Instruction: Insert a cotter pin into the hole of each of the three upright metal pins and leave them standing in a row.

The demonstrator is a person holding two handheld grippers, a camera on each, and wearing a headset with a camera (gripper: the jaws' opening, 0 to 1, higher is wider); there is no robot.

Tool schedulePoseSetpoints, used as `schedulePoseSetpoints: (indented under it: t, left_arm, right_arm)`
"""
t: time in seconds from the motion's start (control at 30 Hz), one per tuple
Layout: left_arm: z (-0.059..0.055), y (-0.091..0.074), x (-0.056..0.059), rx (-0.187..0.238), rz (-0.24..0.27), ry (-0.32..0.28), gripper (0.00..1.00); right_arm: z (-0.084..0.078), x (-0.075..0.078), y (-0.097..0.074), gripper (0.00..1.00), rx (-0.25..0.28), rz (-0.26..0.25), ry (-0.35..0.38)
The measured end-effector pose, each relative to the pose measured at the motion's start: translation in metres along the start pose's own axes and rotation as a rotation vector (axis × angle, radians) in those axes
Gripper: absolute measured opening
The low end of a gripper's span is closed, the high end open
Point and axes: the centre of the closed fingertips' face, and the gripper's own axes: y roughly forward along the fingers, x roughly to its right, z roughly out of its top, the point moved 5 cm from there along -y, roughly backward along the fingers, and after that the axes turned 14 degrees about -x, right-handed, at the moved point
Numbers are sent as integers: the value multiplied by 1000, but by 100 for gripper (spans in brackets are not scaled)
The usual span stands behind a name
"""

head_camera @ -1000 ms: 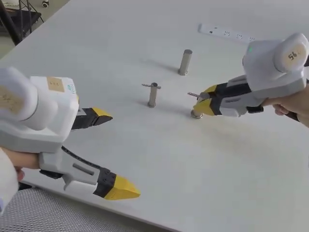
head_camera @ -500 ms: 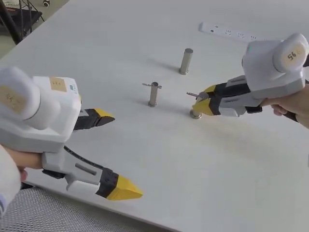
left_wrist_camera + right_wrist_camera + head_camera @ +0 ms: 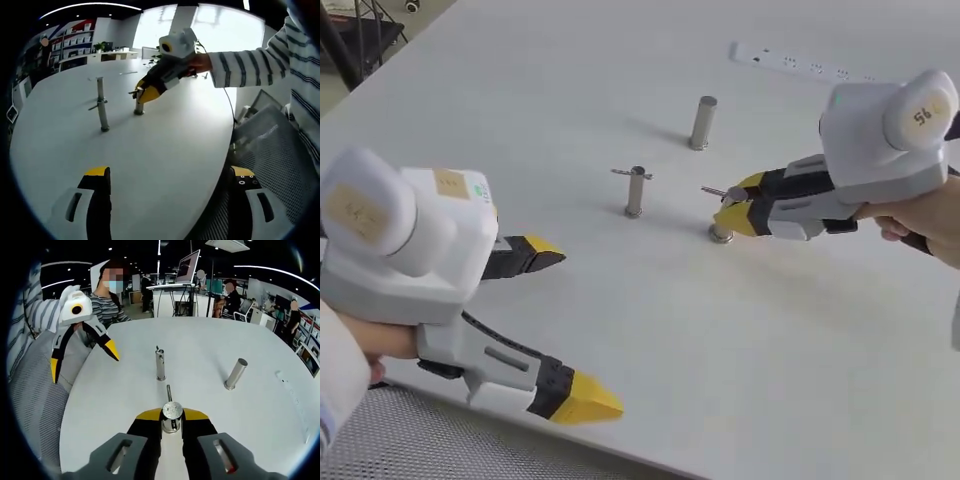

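two jaws of the right gripper (image 3: 733, 205) clamp a metal pin (image 3: 172, 411), seemingly cotter-pinned; the left gripper (image 3: 588, 330) gapes wide.

Bright, even light lay on the white table (image 3: 650, 330); the metal pins (image 3: 703, 122) threw faint, soft shadows. Windows (image 3: 220, 30) blew out in the left gripper view; both gripper views warped at their edges

Middle pin (image 3: 636, 192) on table (image 3: 520, 120), second pin (image 3: 703, 123) behind it, third pin (image 3: 721, 234) to its right, power strip (image 3: 800, 66) farthest back.
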Motion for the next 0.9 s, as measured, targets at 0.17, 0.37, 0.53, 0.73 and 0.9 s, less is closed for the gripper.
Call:
schedulePoseSetpoints:
  t: [0.17, 0.37, 0.53, 0.73, 0.9]
  left_arm:
    - [1, 0, 1, 0, -1, 2, 97]
    - [6, -5, 0, 22, 5, -4, 97]
    - [15, -15, -5, 68, 25, -27, 97]
    - [23, -30, -12, 136, 65, -70, 96]
    - [30, -41, -18, 171, 96, -80, 96]
  right_arm:
    - [3, 0, -4, 12, 15, -12, -1]
    - [2, -2, -13, 28, 45, -27, 20]
    - [9, -8, -33, 33, 113, -55, 77]
    - [15, -17, -59, 42, 200, -85, 184]
    - [9, -24, -75, 45, 249, -111, 293]
